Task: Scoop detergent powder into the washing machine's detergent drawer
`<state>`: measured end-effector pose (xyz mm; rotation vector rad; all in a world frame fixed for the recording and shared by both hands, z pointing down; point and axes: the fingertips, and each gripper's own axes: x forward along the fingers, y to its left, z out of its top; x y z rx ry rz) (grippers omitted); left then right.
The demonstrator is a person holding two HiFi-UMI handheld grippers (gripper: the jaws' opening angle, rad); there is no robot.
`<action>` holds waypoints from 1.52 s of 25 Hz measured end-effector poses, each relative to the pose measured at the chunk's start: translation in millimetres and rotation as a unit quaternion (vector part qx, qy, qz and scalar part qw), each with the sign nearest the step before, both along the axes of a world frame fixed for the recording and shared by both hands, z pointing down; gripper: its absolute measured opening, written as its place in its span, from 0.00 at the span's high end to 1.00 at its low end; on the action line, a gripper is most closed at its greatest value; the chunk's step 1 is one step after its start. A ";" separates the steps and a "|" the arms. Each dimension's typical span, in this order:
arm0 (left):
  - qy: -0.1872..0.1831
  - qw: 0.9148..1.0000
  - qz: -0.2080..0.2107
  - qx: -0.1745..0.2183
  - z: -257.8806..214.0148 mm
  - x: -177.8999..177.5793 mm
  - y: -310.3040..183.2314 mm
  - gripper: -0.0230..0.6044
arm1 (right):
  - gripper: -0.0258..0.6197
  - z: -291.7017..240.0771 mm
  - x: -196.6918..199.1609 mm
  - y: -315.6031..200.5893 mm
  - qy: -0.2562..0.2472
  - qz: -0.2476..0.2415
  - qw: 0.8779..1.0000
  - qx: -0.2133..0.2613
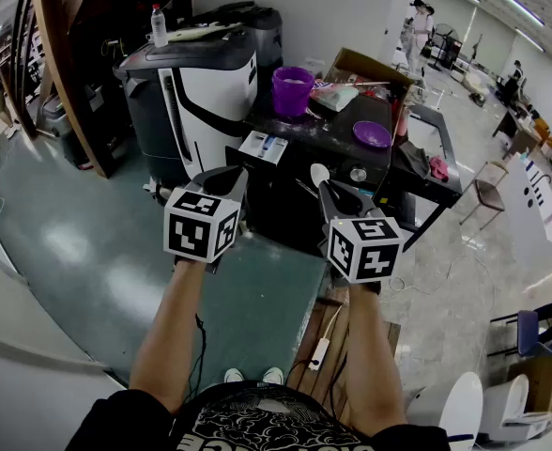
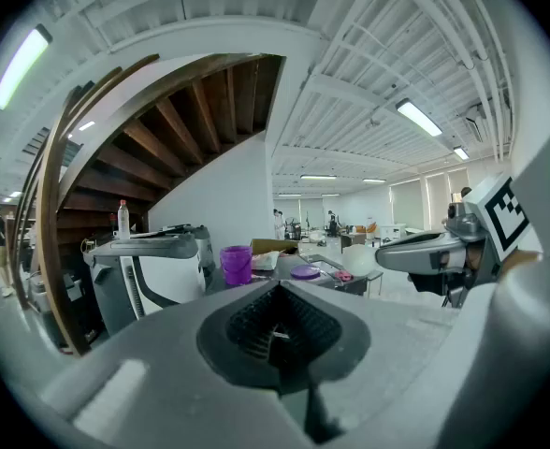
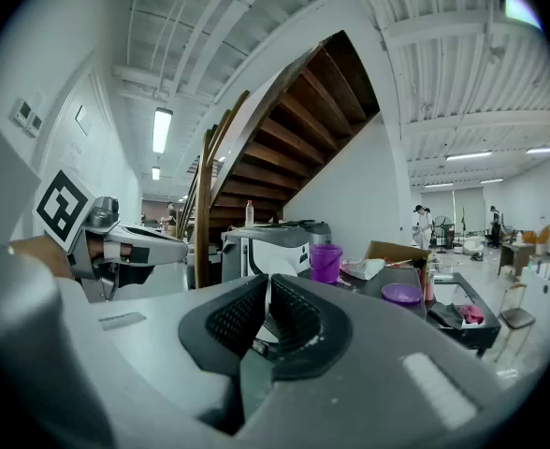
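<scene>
The washing machine (image 1: 344, 154) is a black unit ahead of me, its white detergent drawer (image 1: 263, 147) pulled out at the front left. On its top stand a purple bucket (image 1: 293, 90) and a purple bowl (image 1: 371, 133). My right gripper (image 1: 329, 189) is shut on the handle of a white scoop (image 1: 319, 173), whose bowl points at the machine's front. In the right gripper view a thin white strip shows between the pads (image 3: 292, 318). My left gripper (image 1: 230, 176) hovers level with it, just below the drawer, shut and holding nothing.
A grey and white appliance (image 1: 196, 83) with a bottle (image 1: 159, 24) on top stands left of the washer, under a wooden staircase (image 3: 294, 129). A cardboard box (image 1: 365, 67) sits behind the bucket. A power strip (image 1: 320, 353) lies on a wooden pallet near my feet.
</scene>
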<state>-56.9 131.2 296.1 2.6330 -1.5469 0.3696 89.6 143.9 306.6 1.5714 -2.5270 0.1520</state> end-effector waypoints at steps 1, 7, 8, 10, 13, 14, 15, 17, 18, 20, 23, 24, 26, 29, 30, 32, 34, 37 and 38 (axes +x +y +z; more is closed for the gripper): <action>-0.002 1.000 0.001 -0.001 2.2 2.0 -1.6 0.96 | 0.91 1.1 1.0 -1.5 -0.001 0.000 1.000 0.000; -0.002 1.000 0.001 0.003 6.1 13.9 -11.8 0.96 | 0.91 8.2 9.9 -10.0 -0.004 -0.006 1.000 -0.004; 0.000 1.000 0.000 0.004 5.5 15.7 -13.0 0.96 | 0.91 8.9 11.6 -10.9 -0.004 -0.007 1.000 -0.005; 0.003 1.000 0.000 0.006 4.0 19.6 -15.2 0.96 | 0.91 9.8 14.5 -12.6 -0.005 -0.009 1.000 -0.004; 0.004 1.000 0.002 0.008 4.6 25.1 -17.4 0.96 | 0.90 12.5 16.6 -14.7 -0.006 -0.012 1.000 -0.005; 0.005 1.000 0.003 0.008 5.5 26.5 -18.1 0.96 | 0.91 12.9 17.0 -15.4 -0.006 -0.013 1.000 -0.005; 0.006 1.000 0.004 0.008 6.3 27.6 -19.0 0.96 | 0.90 12.9 17.4 -16.2 -0.005 -0.014 1.000 -0.003; 0.006 1.000 0.004 0.006 8.6 28.4 -21.0 0.96 | 0.91 13.1 17.2 -17.6 -0.005 -0.020 1.000 -0.001; 0.006 1.000 0.003 0.005 9.7 28.1 -22.4 0.96 | 0.91 13.6 16.7 -18.7 -0.005 -0.023 1.000 -0.001; 0.008 1.000 0.001 0.003 11.1 26.9 -26.3 0.96 | 0.91 14.9 15.4 -22.8 -0.007 -0.025 1.000 -0.001; 0.009 1.000 0.000 0.003 12.3 25.6 -34.2 0.96 | 0.91 16.8 13.4 -30.3 -0.008 -0.025 1.000 -0.002; 0.009 1.000 -0.001 0.004 12.4 25.1 -37.7 0.96 | 0.91 16.9 12.8 -33.3 -0.008 -0.026 1.000 -0.001; 0.009 1.000 -0.002 0.005 12.0 24.2 -47.1 0.96 | 0.90 16.2 11.7 -41.9 -0.007 -0.028 1.000 0.000; 0.011 1.000 -0.002 0.004 12.6 22.1 -67.9 0.96 | 0.91 16.1 10.0 -62.0 -0.004 -0.027 1.000 -0.002; 0.012 1.000 -0.002 0.003 13.4 20.5 -76.3 0.96 | 0.90 16.5 8.8 -70.1 -0.004 -0.026 1.000 -0.002; 0.017 1.000 -0.002 0.003 14.8 16.6 -94.7 0.96 | 0.91 17.5 5.6 -87.5 0.000 -0.026 1.000 -0.003; 0.020 1.000 -0.001 0.003 15.5 13.1 -114.2 0.96 | 0.91 18.8 2.7 -106.4 0.003 -0.024 1.000 -0.005; 0.023 1.000 0.004 -0.001 17.7 8.1 -143.2 0.96 | 0.90 21.1 -2.6 -134.8 0.005 -0.020 1.000 -0.010; 0.024 1.000 0.006 -0.004 18.7 6.0 -152.9 0.96 | 0.91 21.3 -5.1 -144.3 0.006 -0.018 1.000 -0.012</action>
